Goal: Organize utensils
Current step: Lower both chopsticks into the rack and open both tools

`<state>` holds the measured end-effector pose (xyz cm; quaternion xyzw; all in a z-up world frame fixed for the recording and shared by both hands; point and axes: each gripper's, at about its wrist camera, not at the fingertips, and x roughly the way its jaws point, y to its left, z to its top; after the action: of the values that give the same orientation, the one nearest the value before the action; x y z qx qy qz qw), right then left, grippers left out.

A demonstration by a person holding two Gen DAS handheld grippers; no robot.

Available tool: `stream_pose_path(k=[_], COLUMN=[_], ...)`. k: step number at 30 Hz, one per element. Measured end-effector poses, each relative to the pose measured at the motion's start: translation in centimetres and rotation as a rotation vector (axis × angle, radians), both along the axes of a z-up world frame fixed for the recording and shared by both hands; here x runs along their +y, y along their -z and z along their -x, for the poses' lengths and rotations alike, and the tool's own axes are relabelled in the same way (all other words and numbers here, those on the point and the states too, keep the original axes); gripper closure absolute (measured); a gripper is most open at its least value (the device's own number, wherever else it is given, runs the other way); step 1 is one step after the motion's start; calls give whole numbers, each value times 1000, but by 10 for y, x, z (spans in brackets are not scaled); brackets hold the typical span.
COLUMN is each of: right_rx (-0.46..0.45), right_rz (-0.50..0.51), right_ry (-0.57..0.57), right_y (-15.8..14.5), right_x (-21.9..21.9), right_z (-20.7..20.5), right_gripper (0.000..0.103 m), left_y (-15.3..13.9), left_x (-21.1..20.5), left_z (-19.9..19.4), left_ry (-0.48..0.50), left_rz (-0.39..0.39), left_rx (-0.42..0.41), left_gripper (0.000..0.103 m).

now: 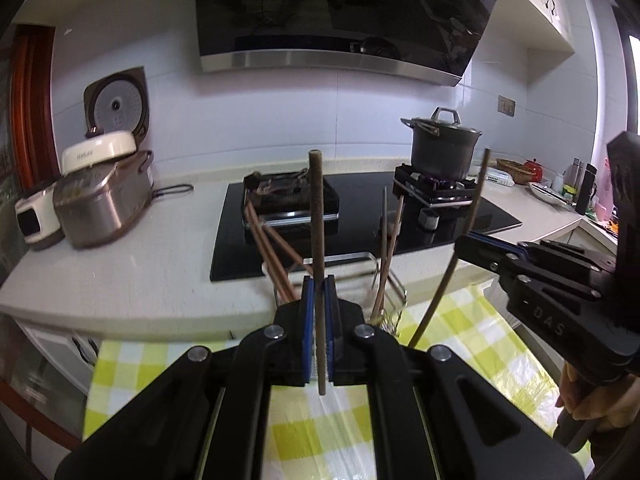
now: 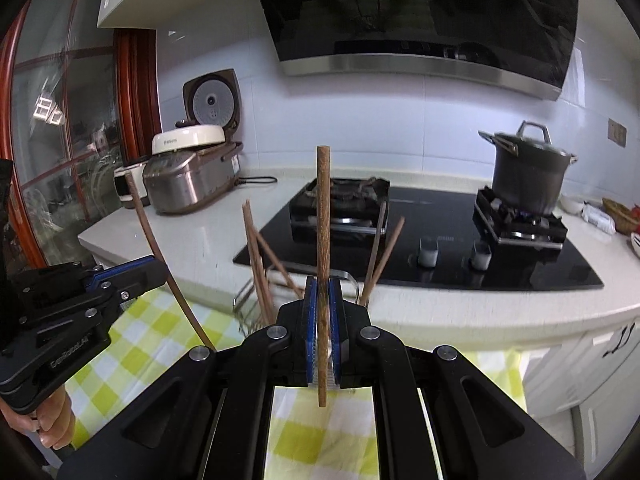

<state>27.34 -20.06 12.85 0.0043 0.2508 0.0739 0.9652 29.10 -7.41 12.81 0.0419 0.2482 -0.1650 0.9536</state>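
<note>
The left hand-held gripper [image 1: 319, 322] is closed on a dark brown chopstick [image 1: 317, 240], which stands upright between its blue pads [image 1: 307, 320]. Just behind it a wire holder [image 1: 376, 276] stands on a yellow and white checked cloth [image 1: 460, 320], with several brown chopsticks [image 1: 276, 256] leaning inside. At the right side, the right hand-held gripper [image 1: 466, 245] grips another chopstick [image 1: 452, 264], which is tilted. Farther back is a white desk [image 1: 132, 256] with a black stove [image 1: 360, 220]. A grey pot [image 1: 444, 148] stands on the right burner. At the left is a rice cooker [image 1: 102, 200] with open lid.
</note>
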Motion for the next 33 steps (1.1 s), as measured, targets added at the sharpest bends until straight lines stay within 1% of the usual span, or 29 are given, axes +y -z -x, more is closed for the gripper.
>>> stream_pose_path(k=[4, 5, 8, 11, 13, 17, 20, 23, 28, 33], right_rx=[-16, -18, -35, -36, -34, -10, 8, 35, 93, 161], right_rz=[6, 2, -8, -34, -41, -43, -47, -38, -41, -56], right_ry=[-13, -16, -24, -25, -28, -27, -29, -33, -38, -41], right_y=[-24, -28, -43, -50, -50, -42, -30, -14, 18, 51], right_x=[-1, -2, -4, -8, -9, -11, -12, -10, -10, -12], right_z=[-13, -16, -28, -43, -52, -72, -83, -95, -111, -124], right_gripper=[96, 96, 96, 96, 96, 96, 96, 96, 96, 96], left_y=[-33, -43, -60, -67, -65, -52, -33, -13, 22, 54], left_x=[-3, -3, -1, 0, -2, -8, -8, -7, -7, -9], left_z=[-5, -9, -21, -40, -52, -76, -93, -107, -129, -144], left_ry=[7, 10, 7, 10, -2, -14, -16, -21, -23, -28], left_rz=[-13, -10, 8, 54, 57, 52, 84, 103, 86, 76], left_rx=[-36, -46, -61, -43, -42, -19, 19, 53, 105, 154], left_gripper=[98, 98, 98, 98, 98, 98, 98, 98, 98, 98])
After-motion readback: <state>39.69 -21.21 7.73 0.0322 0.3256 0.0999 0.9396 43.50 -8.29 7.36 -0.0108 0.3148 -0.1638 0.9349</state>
